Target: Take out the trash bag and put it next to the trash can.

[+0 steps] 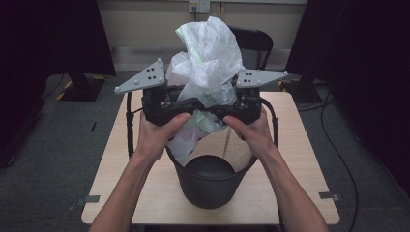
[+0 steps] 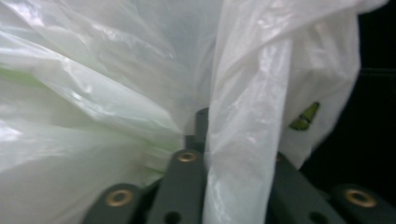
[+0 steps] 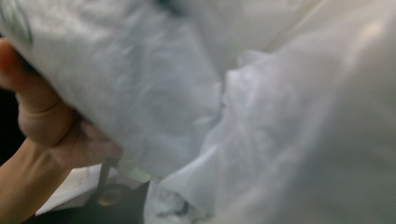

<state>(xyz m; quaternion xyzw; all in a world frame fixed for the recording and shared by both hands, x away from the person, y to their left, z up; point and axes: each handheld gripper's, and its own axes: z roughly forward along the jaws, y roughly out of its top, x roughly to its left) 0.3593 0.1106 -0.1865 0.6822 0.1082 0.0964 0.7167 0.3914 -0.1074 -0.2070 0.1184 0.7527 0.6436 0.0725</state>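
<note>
Crinkly white plastic bag (image 1: 208,58) bunched above black round bin (image 1: 209,181) on wood surface (image 1: 309,159), blocking both cams. Left gripper (image 1: 186,104) pinches bag film; right gripper (image 1: 227,107) state: can't tell. Chair (image 1: 254,41) behind.

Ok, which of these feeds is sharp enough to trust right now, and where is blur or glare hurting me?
High view: sharp but dim, with dark corners; the crumpled white plastic bag above the black round bin is the brightest thing. Left gripper view: reasonably sharp, soft glare on the bag's folds. Right gripper view: badly blurred, with the plastic pressed close to the lens and a hand at left.
</note>
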